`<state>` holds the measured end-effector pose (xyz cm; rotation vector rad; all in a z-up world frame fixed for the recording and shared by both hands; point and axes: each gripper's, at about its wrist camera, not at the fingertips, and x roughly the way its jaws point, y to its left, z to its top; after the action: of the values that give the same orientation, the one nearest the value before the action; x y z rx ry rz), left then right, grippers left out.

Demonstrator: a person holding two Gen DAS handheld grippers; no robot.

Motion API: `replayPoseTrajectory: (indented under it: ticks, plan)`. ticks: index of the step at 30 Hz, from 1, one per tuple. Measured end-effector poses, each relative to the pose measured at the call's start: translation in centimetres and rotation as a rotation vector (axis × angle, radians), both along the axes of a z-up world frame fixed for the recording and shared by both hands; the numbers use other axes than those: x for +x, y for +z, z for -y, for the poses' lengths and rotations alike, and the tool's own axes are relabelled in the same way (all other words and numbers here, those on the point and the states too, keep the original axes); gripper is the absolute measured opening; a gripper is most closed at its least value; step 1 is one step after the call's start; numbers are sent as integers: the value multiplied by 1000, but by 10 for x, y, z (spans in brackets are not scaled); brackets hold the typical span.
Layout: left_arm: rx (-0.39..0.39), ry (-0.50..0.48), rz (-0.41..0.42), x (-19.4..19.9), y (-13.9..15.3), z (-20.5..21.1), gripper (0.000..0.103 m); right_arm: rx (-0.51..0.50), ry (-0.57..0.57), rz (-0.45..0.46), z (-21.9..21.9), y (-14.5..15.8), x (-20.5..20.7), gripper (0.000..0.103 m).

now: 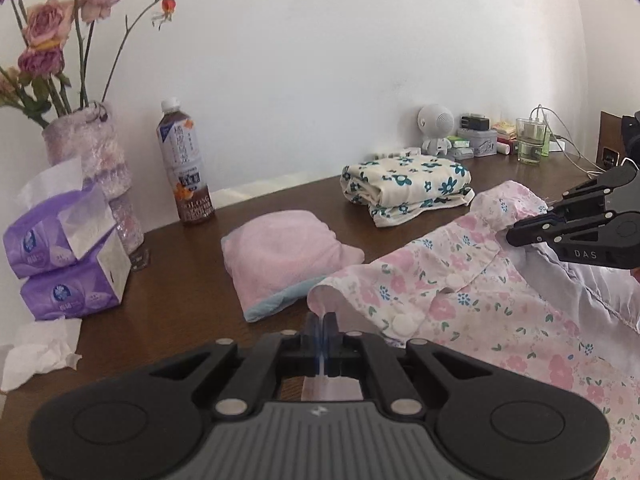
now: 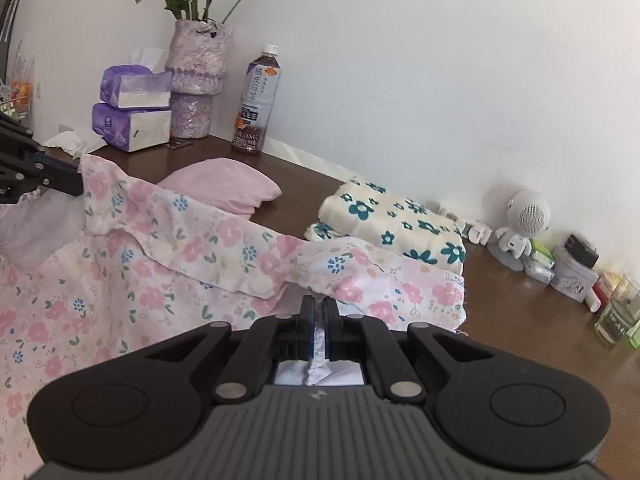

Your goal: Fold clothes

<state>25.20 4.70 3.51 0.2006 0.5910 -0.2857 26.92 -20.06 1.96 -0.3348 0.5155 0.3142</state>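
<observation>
We've got the pink flower shirt lying on the brown table, spread out toward us & to the right. Our left gripper is pinched tight on one corner of the shirt's top edge. Our right gripper is pinched tight on the other corner, w/ a bit of cloth squeezed between its fingers.

The big thing for the next move: the shirt's top edge runs like a line from one gripper to the other, side to side. The rest of the shirt hangs back toward us, below that line. So we think a fold would go across that line, both hands moving together. Neither hand is nearer; each has its own end.

Just past the shirt sit a folded pink towel & a folded cream cloth w/ blue flowers. They're close, so we may bump them.

Hard to see: the bottom of the shirt is cut off in both views. The gripper bodies hide the cloth right under them. We can't tell if the sleeves are tucked or flat.
</observation>
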Motion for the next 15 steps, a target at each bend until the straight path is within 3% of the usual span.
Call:
replayPoseTrajectory:
  ticks: [5, 6, 7, 8, 12, 15]
  plan:
    - [-71, 61, -88, 7, -6, -14, 21, 43, -27, -121, 6, -14, 16, 8]
    - [-87, 69, -85, 3, -3, -18, 26, 58, -40, -141, 9, -14, 17, 16]
    - [-101, 78, -83, -1, 0, -22, 28, 89, -59, -162, 15, -12, 16, 26]
    - [-116, 67, -90, -7, 2, -24, 28, 130, -70, -180, 24, -9, 13, 27]
    - [-178, -12, -130, -31, 9, -24, 28, 274, -104, -241, 58, 0, -5, 27]
    - [-208, -67, -179, -42, 5, -16, 28, 313, -89, -265, 69, -3, -21, 27]
